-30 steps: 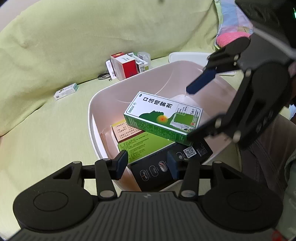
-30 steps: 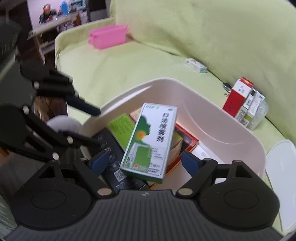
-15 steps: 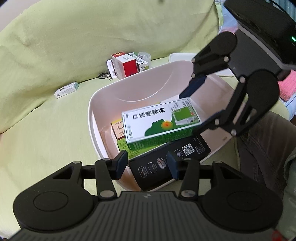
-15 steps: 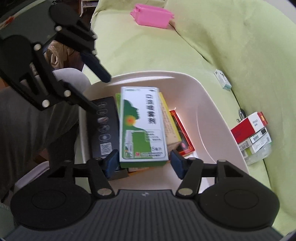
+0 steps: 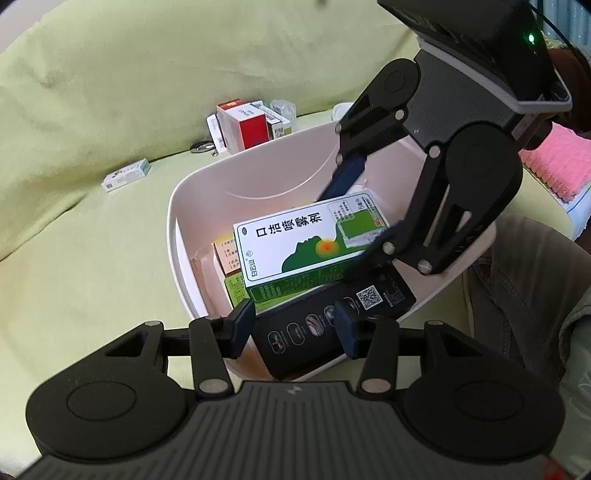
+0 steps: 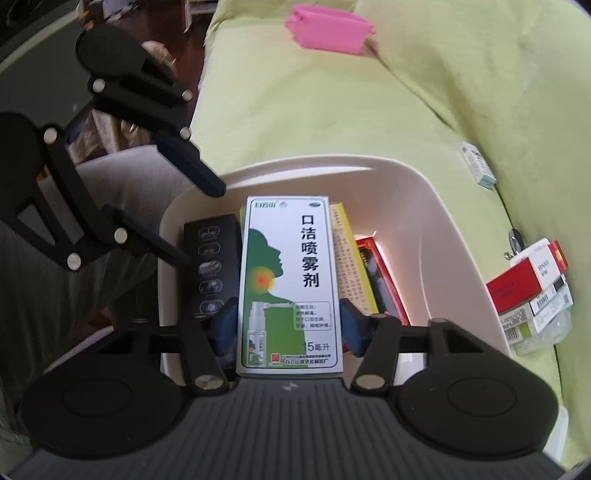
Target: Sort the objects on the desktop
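One sofa [image 5: 92, 92], yellow-green cover, fills the background. One pale pink tub [image 5: 192, 206] sits on its seat. In the tub, at least five boxes: one green-and-white spray box [image 6: 291, 280] on top, one black box [image 5: 325, 325] at the near rim, one green box [image 5: 236, 291] and one yellow box [image 6: 347, 254] underneath, one red box [image 6: 376, 269] against the floor of the tub. Right gripper [image 6: 290, 328]: two blue pads closed against the long sides of the spray box, which lies level over the tub. Left gripper [image 5: 295, 326]: jaws parted, nothing between them, poised at the tub's near rim over the black box. One cluster of cartons [image 5: 251, 123] stands on the seat beyond the tub; count unclear. One small white box [image 5: 126, 175] lies alone, well apart. One pink pouch [image 6: 328, 31] rests on the sofa's far end.
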{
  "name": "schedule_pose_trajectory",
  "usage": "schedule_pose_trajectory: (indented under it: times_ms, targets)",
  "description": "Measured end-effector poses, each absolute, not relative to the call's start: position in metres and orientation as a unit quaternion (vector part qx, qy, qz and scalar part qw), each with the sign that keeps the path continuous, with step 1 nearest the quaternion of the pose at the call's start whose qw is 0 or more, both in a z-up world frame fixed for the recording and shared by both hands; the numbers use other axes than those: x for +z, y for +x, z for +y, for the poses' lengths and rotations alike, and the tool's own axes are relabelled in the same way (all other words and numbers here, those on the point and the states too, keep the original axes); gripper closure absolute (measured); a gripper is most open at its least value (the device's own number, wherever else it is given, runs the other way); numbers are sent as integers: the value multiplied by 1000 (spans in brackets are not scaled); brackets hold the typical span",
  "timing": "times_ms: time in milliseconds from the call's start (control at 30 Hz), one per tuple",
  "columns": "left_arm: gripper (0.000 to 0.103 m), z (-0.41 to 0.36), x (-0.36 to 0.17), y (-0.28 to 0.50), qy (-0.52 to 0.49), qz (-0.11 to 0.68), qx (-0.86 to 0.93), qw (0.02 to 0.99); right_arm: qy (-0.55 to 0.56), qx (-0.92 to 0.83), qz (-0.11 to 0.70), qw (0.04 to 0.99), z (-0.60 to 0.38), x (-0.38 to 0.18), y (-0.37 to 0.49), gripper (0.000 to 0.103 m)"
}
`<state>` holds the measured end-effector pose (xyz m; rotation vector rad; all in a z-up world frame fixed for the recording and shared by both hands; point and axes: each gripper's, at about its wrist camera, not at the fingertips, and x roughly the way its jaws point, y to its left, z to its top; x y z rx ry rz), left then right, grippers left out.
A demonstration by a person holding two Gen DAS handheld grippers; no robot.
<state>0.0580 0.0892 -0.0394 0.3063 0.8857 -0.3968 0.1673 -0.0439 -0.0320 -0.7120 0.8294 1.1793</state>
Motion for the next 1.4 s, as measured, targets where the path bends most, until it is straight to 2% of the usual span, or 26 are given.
schedule_pose_trajectory:
  times_ms: [200,467,733,1000,1067,1400]
  targets:
    - [51,92,-41,62,146,428,-188,872,-340,538,326,699,-52,-21,162,52]
    - [51,89,-44,71,146,431,-196,869,-347,501,314,728,-83,-6,198,52]
    - [51,89,-45,83,142,431,-197,869,-387,521,298,699,-76,-31,224,52]
    - [51,90,-51,92,139,439,-195,866,-371,568,282,678,-66,-50,247,52]
    - [51,89,-53,94,139,441,-196,865,-365,565,285,683,-66,-52,252,48]
    - [51,84,-58,97,135,440,-203,865,-331,473,437,690,-80,-72,246,46]
